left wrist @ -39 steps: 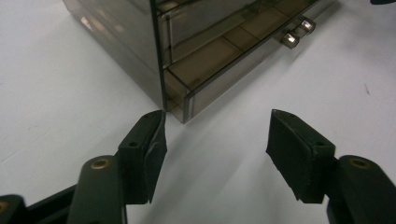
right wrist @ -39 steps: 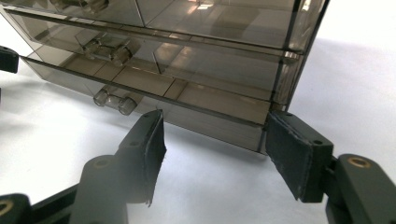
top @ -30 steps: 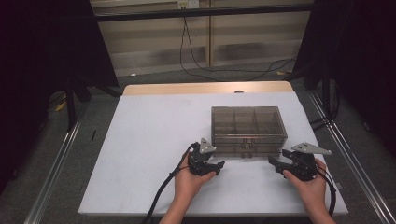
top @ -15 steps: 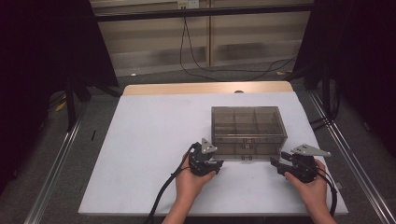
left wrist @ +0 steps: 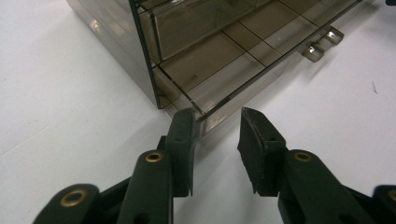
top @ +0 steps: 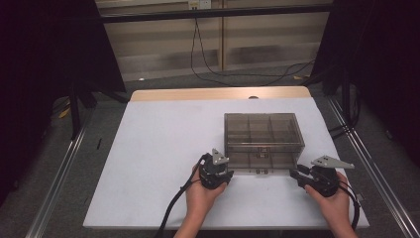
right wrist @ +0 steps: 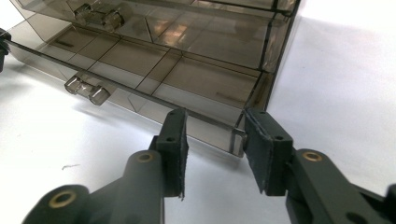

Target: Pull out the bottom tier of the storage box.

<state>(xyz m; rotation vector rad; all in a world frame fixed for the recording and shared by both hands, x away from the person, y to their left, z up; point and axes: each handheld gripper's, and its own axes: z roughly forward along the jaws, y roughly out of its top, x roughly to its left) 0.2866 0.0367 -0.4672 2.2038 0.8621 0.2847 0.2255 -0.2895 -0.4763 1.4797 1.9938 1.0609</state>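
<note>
Smoked plastic box between both grippers, left gripper and right gripper apparently spread, closing.

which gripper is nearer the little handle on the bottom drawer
Left. The left gripper sits at the drawer's front left corner, closer to the handle. The right gripper is off its front right corner, slightly farther.

- High view: fixed overhead, facing forward and down across the white table.
- Left gripper view: close, low, along its jaws toward the smoky drawer box.
- Right gripper view: equally close at the box's other front corner; both share the lower drawer front.
</note>
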